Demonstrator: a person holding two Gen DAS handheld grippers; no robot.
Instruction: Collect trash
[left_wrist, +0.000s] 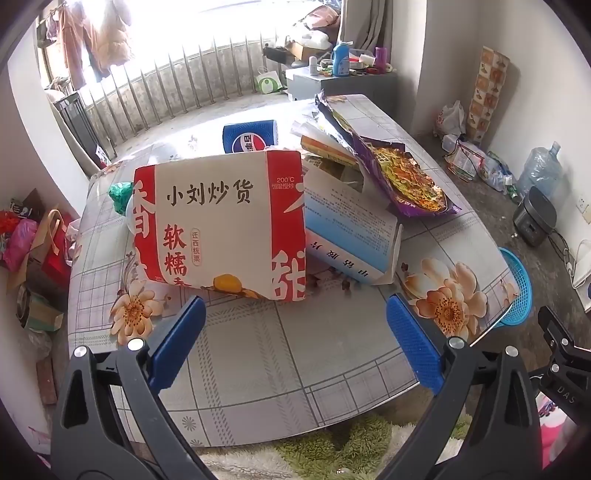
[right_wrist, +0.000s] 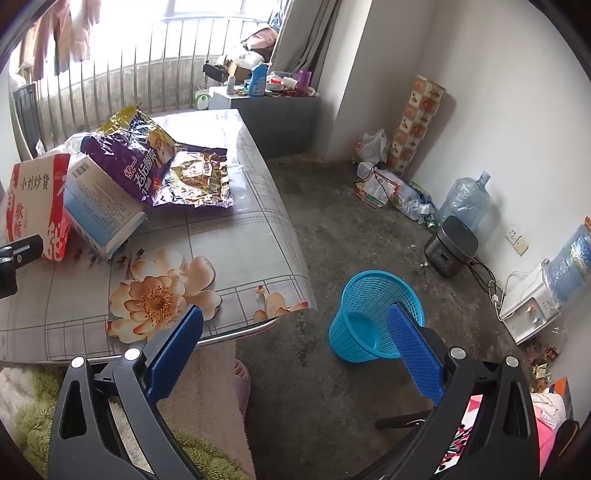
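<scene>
Both claws gape empty, the left claw (left_wrist: 295, 332) aimed at the red-and-white bag (left_wrist: 221, 225) amid trash on the bench (left_wrist: 258, 350), the right claw (right_wrist: 295, 343) hovering near the blue basket (right_wrist: 369, 314) on the floor, likely the trash's destination.

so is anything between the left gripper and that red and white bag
Nothing visible. The left gripper is open over bare tablecloth, and the red and white bag stands just ahead of it.

Left claw (left_wrist: 295, 325): black plastic arms with triangular cut-outs, silver rivets, blue ribbed pads (left_wrist: 413, 347); right claw (right_wrist: 295, 332) built alike, black frame, blue textured pads (right_wrist: 413, 343), silver rivets.
</scene>
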